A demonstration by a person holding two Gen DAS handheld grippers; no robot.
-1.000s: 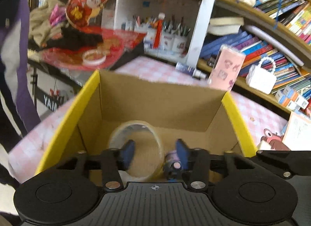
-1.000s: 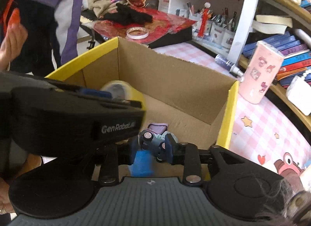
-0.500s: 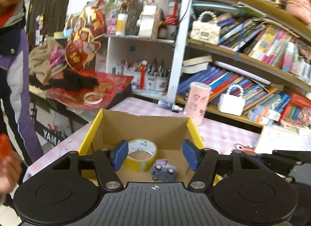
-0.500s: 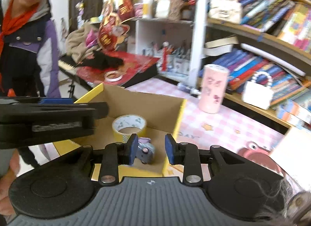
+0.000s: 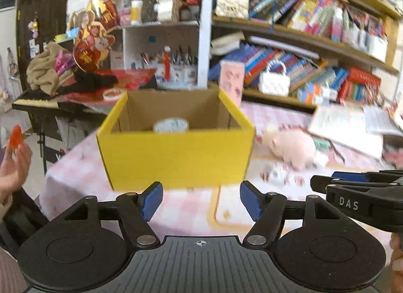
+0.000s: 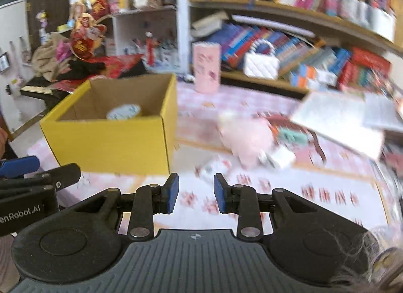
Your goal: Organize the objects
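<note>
1. The worktop (image 6: 252,101) wears a pink checked cloth.
2. On it: a yellow box (image 6: 108,141), a pink plush pig (image 6: 246,139), a pink tin (image 6: 206,66) and open papers (image 6: 335,119).

Looks like a stationery and gift shop, or a cluttered study corner. Beyond the jaws, long wooden shelves (image 5: 302,38) crammed with colourful books (image 5: 272,66). Ahead and left of the jaws, pen pots (image 5: 181,71) in a white cubby and red festive decorations (image 5: 90,46). Small white handbags (image 6: 262,65) on display. Beneath the jaws, a pink checked tablecloth (image 6: 252,101).
</note>
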